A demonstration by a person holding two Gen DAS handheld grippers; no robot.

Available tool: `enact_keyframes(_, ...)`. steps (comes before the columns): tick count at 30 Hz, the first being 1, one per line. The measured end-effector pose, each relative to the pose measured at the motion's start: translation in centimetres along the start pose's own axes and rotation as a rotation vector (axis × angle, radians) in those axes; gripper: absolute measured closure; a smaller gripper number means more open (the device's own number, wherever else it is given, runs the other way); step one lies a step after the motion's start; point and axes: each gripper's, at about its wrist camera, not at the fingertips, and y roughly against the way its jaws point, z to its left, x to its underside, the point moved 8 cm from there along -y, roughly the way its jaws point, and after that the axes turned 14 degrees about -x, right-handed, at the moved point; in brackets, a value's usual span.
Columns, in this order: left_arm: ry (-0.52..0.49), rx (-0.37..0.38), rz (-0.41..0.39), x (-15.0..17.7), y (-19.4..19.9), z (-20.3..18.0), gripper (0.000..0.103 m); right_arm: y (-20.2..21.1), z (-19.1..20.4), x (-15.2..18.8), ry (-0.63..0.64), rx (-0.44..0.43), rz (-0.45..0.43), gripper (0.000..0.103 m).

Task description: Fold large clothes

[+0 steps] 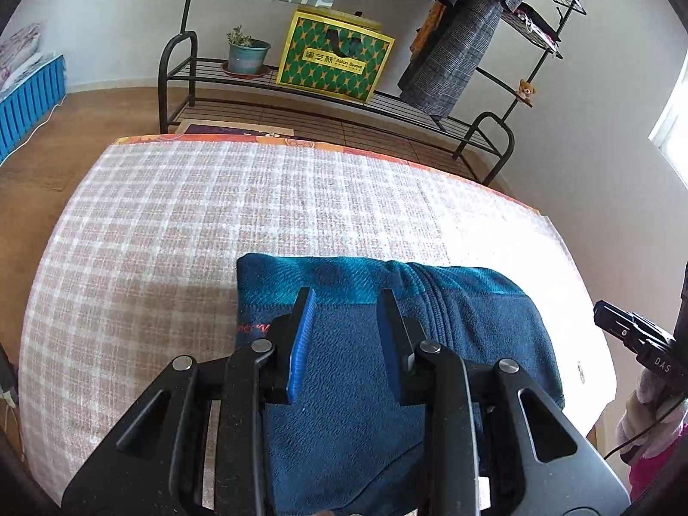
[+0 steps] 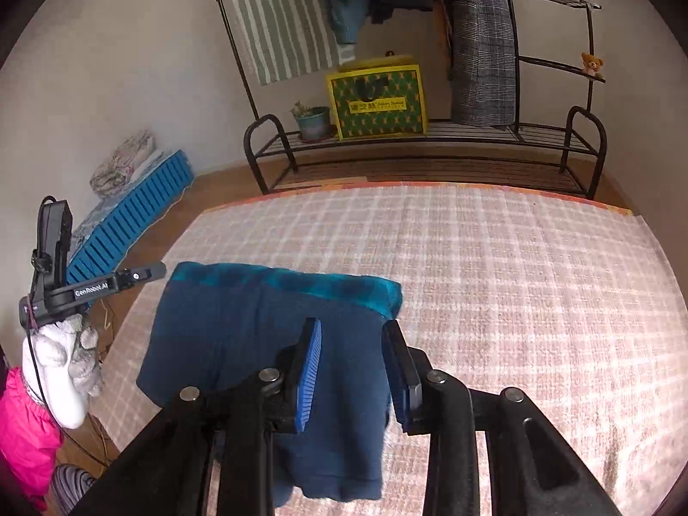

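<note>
The folded blue garment (image 1: pixel 387 344) is lying on the checked bed cover (image 1: pixel 172 236), its long side running across both grippers. Left gripper (image 1: pixel 346 301) and right gripper (image 2: pixel 352 331) are hovering above it, jaws narrowly parted, gripping nothing, the left looking nearer.

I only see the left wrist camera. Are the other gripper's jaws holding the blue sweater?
Observer: No. The right gripper has its jaws apart with nothing pinched. The folded blue sweater just lies on the checked bed cover.
Operator: Where is my gripper, seen from over there?
Observer: The left gripper is beside the sweater, out past the cover's edge, not touching it.
Operator: Who's holding it?
Observer: A hand in a white glove, with a pink sleeve below it.
</note>
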Motion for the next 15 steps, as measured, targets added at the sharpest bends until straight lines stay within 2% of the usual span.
enact_keyframes(1, -0.019, -0.008, -0.003, -0.3, -0.4, -0.7, 0.075, -1.4, 0.9, -0.5, 0.008, -0.024, -0.001, 0.072)
enact_keyframes(4, -0.086, -0.054, -0.004, -0.3, -2.3, -2.1, 0.069, -6.4, 2.1, -0.8, 0.047, 0.016, 0.018, 0.076)
enact_keyframes(5, -0.104, -0.078, -0.002, 0.0, -3.1, -2.2, 0.069, -8.0, 2.1, -0.4, 0.059, 0.034, 0.031, 0.076)
enact_keyframes(7, -0.100, -0.110, 0.031, 1.3, -5.1, -1.6, 0.067, -10.3, 1.1, 2.0, -0.004, 0.003, 0.082, 0.076)
enact_keyframes(9, -0.063, -0.097, 0.062, 3.3, -6.9, -0.4, 0.065, -11.6, -0.4, 5.1, -0.056, -0.015, 0.119, 0.077)
enact_keyframes(11, -0.059, -0.045, 0.085, 5.7, -8.5, 0.0, 0.064, -12.6, -1.5, 7.7, -0.045, -0.019, 0.144, 0.078)
enact_keyframes(13, -0.121, -0.050, 0.024, 6.4, -8.3, -0.3, 0.064, -12.8, -1.9, 8.4, -0.027, -0.045, 0.127, 0.078)
enact_keyframes(15, -0.115, -0.037, 0.045, 6.0, -8.0, -0.3, 0.064, -12.7, -1.8, 7.7, -0.046, -0.051, 0.176, 0.079)
